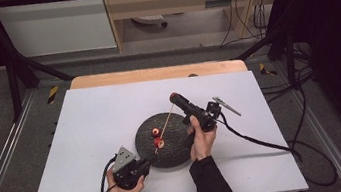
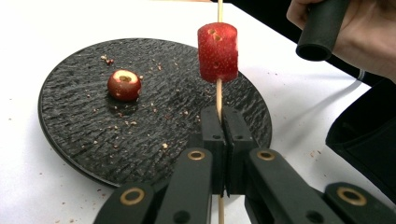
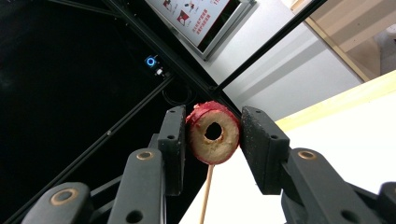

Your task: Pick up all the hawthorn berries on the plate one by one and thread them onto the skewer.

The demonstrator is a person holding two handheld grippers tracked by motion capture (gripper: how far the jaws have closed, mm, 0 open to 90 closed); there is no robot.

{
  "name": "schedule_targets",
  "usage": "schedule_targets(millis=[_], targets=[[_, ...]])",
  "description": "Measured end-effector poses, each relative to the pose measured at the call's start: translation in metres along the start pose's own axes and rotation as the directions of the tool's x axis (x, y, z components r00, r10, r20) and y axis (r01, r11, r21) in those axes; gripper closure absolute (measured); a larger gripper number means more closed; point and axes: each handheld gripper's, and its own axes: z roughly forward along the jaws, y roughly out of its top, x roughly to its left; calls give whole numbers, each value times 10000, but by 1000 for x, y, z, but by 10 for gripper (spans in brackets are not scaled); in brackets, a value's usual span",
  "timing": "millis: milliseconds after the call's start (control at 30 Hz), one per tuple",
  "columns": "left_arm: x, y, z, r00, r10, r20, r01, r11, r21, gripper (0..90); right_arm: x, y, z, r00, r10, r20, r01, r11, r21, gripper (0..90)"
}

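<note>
A thin wooden skewer (image 1: 166, 122) slants up over a black round plate (image 1: 178, 150). My left gripper (image 1: 150, 160) is shut on its lower end, and the jaws (image 2: 223, 119) pinch the stick. A red fruit cylinder (image 2: 217, 51) is threaded on the skewer above the jaws, the same piece (image 1: 159, 142) seen from above. A hollowed red fruit (image 2: 124, 85) lies on the plate (image 2: 70, 126). My right gripper (image 1: 175, 97) is at the skewer's top end, shut on a red ring slice (image 3: 214, 134) with a hole in its middle. The stick (image 3: 205, 196) runs below that slice.
The plate sits on a white board (image 1: 96, 121) over a wooden table (image 1: 155, 73). Crumbs (image 2: 140, 122) dot the plate. Cables (image 1: 260, 141) trail off to the right. A black frame (image 1: 18, 67) stands around the table's far side.
</note>
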Motion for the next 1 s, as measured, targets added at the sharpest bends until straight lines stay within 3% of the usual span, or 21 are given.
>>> schedule_targets(millis=[400, 700, 1000], targets=[[-1, 6, 5, 10000, -41, 20, 41, 10000, 4, 887, 3, 1, -3, 10000, 62, -74, -61, 9999, 131, 624], [-2, 8, 7, 9994, 318, -101, -316, 9994, 148, 888, 3, 0, -4, 9998, 186, -7, -186, 9994, 303, 625], [-3, 8, 3, 9990, 436, -138, -439, 9989, -174, 887, 2, 0, -2, 9997, 221, -46, -221, 9996, 165, 626]])
